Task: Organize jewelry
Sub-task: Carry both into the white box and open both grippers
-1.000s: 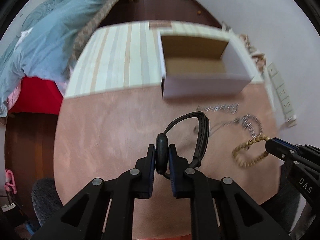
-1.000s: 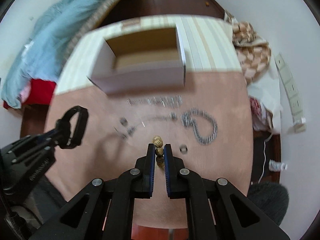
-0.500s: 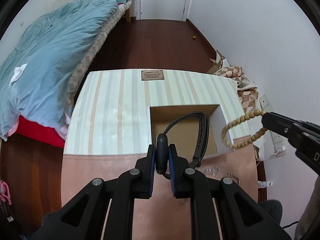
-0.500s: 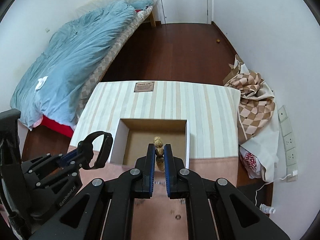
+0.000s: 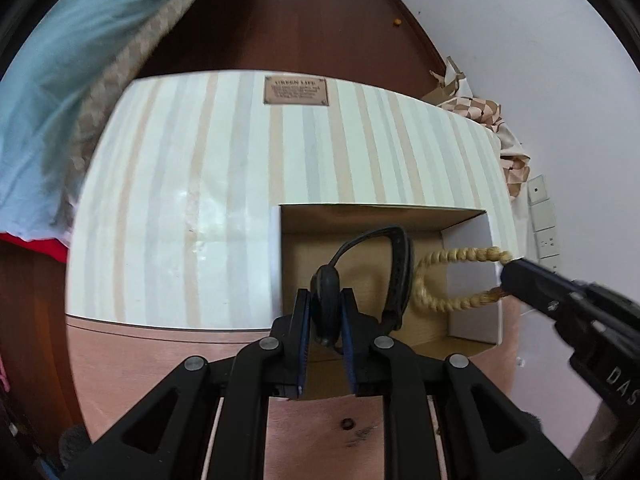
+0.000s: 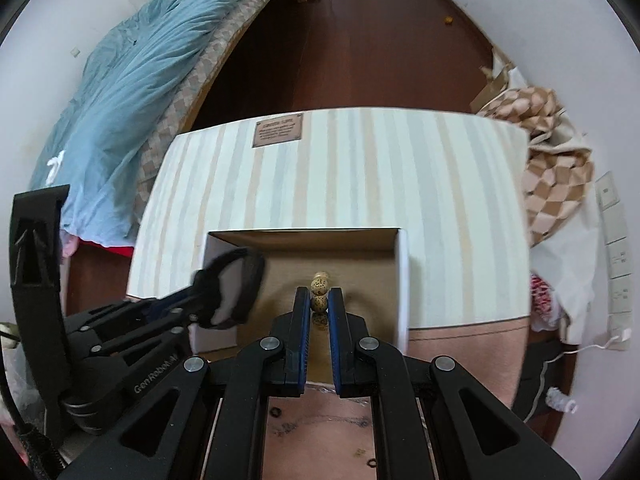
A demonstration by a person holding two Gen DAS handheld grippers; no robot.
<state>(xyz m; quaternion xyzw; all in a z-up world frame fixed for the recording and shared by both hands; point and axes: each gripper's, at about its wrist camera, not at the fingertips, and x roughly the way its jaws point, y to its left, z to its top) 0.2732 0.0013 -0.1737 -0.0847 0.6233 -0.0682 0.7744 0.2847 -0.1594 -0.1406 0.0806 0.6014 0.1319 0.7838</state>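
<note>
My left gripper point(image 5: 326, 300) is shut on a black watch point(image 5: 400, 276) and holds it over the open cardboard box point(image 5: 472, 296). My right gripper point(image 6: 319, 300) is shut on a tan bead bracelet point(image 6: 320, 286), also over the box point(image 6: 402, 280). In the left wrist view the bracelet point(image 5: 440, 300) hangs as a loop inside the box, just right of the watch strap, with the right gripper point(image 5: 508, 276) at the box's right wall. In the right wrist view the left gripper point(image 6: 200, 304) and the watch point(image 6: 240, 284) are at the box's left side.
The box stands on a striped mat point(image 5: 200, 200) with a brown label point(image 5: 296, 90), on a pink-brown table point(image 5: 320, 432). Small rings and a chain point(image 6: 320, 416) lie on the table near me. A bed with a blue duvet point(image 6: 140, 80) is at the left, checked cloth point(image 6: 552, 176) at the right.
Both grippers have lifted their pieces off the table and moved forward and down over the box. The bracelet now hangs inside the box beside the watch.
</note>
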